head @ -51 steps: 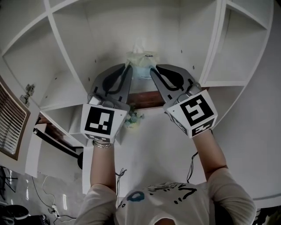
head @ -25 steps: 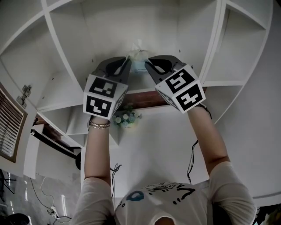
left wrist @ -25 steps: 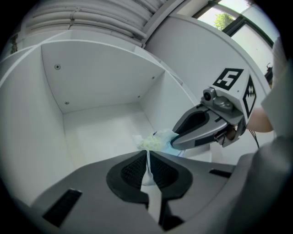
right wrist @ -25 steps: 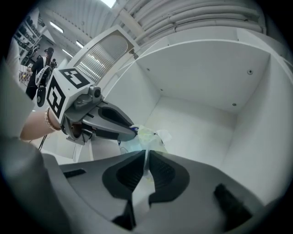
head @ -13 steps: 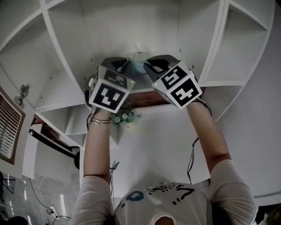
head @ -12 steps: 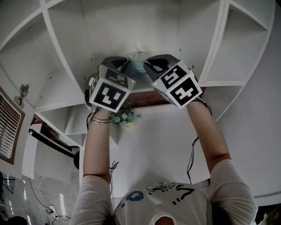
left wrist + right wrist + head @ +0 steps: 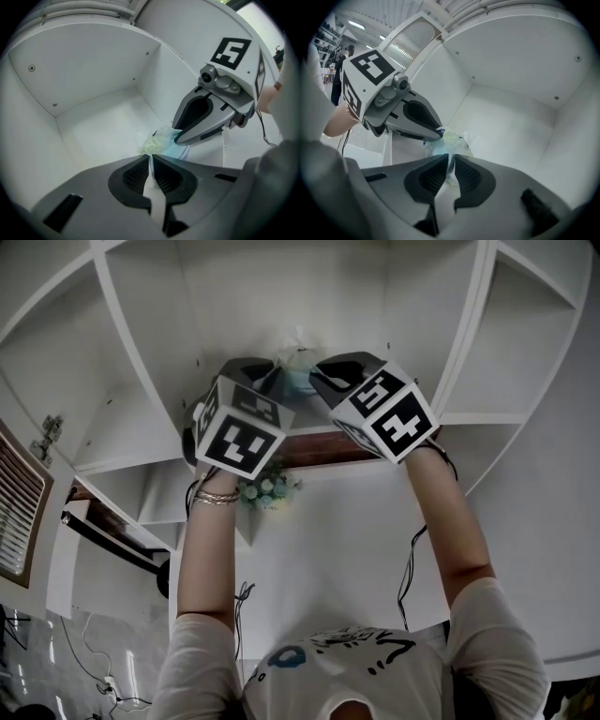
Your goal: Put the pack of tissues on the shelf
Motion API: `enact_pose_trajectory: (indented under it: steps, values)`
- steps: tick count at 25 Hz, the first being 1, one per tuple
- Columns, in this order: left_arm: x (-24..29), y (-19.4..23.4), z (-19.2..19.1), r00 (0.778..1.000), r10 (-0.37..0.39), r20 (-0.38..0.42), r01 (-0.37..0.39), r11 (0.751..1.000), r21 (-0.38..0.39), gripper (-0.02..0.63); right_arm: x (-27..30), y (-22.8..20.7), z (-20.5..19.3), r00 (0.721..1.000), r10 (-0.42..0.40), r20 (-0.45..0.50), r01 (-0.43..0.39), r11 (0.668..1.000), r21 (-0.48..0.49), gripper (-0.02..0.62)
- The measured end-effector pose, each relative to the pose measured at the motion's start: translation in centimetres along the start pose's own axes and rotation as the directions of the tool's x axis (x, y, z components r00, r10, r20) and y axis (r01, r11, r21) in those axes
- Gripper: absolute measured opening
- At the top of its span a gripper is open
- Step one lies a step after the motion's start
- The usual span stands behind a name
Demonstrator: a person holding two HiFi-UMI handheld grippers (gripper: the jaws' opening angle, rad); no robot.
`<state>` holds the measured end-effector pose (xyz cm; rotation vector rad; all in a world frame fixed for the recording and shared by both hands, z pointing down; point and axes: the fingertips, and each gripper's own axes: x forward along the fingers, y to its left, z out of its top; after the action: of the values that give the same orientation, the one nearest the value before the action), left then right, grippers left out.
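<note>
The pack of tissues (image 7: 296, 366) is a soft pale green and blue plastic pack, held up inside the middle compartment of the white shelf (image 7: 225, 306). My left gripper (image 7: 277, 380) is shut on its left edge and my right gripper (image 7: 315, 381) is shut on its right edge. In the left gripper view the pack (image 7: 162, 142) hangs just over the compartment floor (image 7: 103, 122), its wrapper pinched between my left gripper's (image 7: 151, 157) jaws. In the right gripper view the pack (image 7: 451, 142) is pinched the same way by my right gripper (image 7: 451, 157). Whether the pack touches the floor I cannot tell.
White dividers (image 7: 127, 343) wall the compartment on both sides, with further compartments left and right (image 7: 525, 343). A brown board edge (image 7: 314, 448) and a small bunch of artificial flowers (image 7: 267, 491) lie below the hands. A slatted vent (image 7: 17, 512) is at far left.
Since two seconds ago both grippers have lifted the pack higher and further into the middle compartment. In the last half second the left gripper has rolled a little; the pack stays put.
</note>
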<state>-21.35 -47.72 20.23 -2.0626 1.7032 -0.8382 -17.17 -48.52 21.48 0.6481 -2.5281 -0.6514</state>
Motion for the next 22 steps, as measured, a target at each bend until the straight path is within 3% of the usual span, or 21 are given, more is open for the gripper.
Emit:
enact_pose_trajectory:
  steps: [7,9,12,22]
  values:
    - [-0.3,-0.3,-0.4,1.000,-0.003,0.012,0.004,0.999,-0.045,0.028,-0.2,0.1,-0.4,1.000,0.005,-0.001,-0.005,1.000,0.027,0.048]
    - [-0.4,-0.2,-0.7,1.000,0.001,0.017,0.000,0.998,-0.061,0.029,-0.2,-0.1,-0.5,1.000,-0.009,-0.008,0.009,0.999,0.033,0.095]
    - [-0.9,0.3,-0.8,0.999,0.022,0.032,-0.019,0.995,-0.099,0.097,-0.5,-0.5,-0.6,1.000,-0.029,-0.012,0.030,0.999,0.045,0.140]
    - [-3.0,1.0,-0.6,0.992,0.073,0.100,-0.057,0.986,-0.154,0.121,-2.5,-1.1,-0.5,0.997,-0.074,0.026,0.073,0.995,0.062,0.153]
